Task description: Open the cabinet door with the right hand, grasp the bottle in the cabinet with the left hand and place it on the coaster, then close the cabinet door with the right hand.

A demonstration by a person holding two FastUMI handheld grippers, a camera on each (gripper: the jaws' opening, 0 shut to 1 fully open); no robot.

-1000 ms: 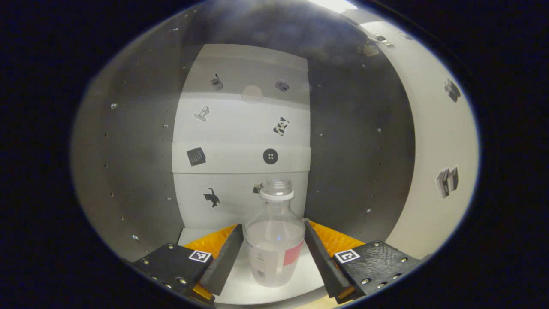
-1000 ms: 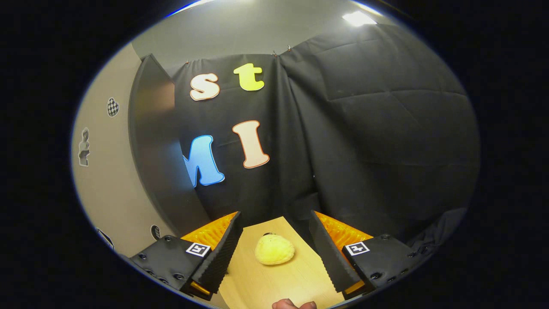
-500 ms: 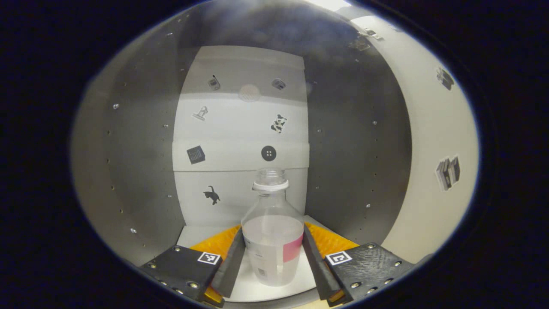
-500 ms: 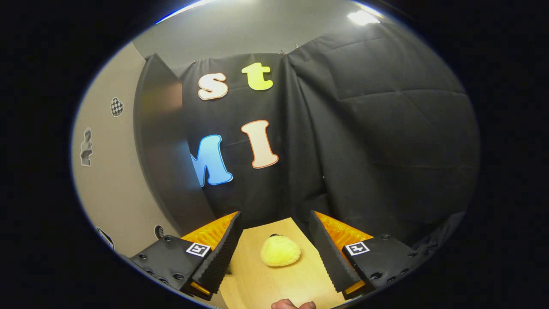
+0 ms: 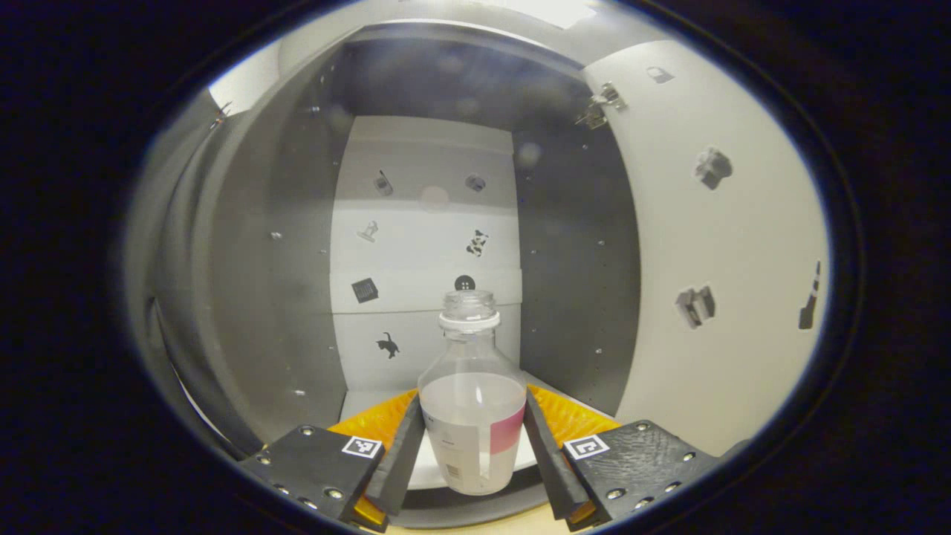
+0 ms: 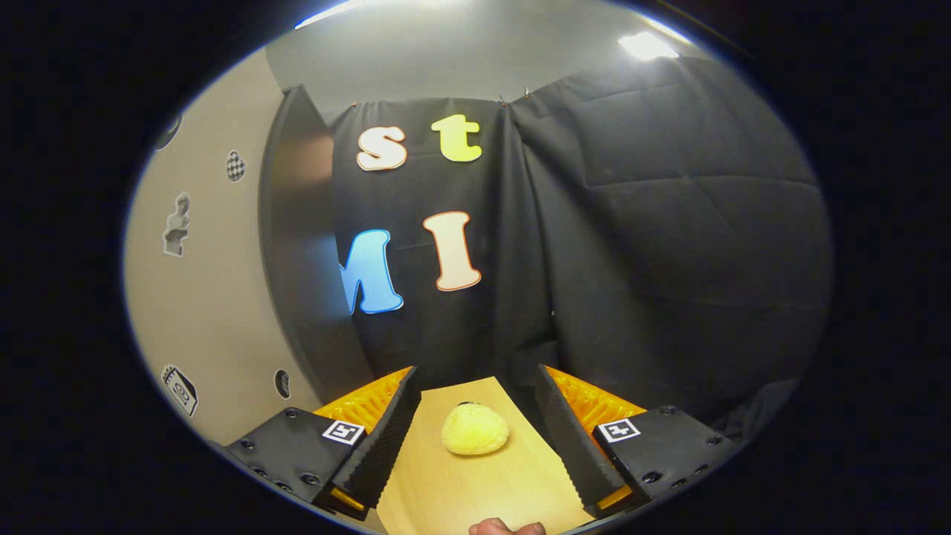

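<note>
In the left gripper view my left gripper [image 5: 472, 438] is shut on a clear bottle [image 5: 472, 416] with a white collar and a pink-and-white label; both fingers press its sides. The bottle stands upright at the front edge of the open cabinet [image 5: 423, 245], its base over the shelf's front lip. The cabinet door [image 5: 713, 245] stands open at the right. In the right gripper view my right gripper [image 6: 475, 438] is open above the wooden table [image 6: 475, 490], with nothing between its fingers. The opened door [image 6: 215, 282] shows at the left there.
A small yellow plush object [image 6: 475, 429] lies on the table ahead of the right gripper. A fingertip [image 6: 507, 528] shows at the bottom edge. Stickers dot the cabinet's back wall [image 5: 423, 223] and the door. Black cloth hangs behind the table.
My left gripper closed on the bottle and drew back with it toward the cabinet's front; more of the cabinet and door now shows. The right gripper shifted only slightly.
</note>
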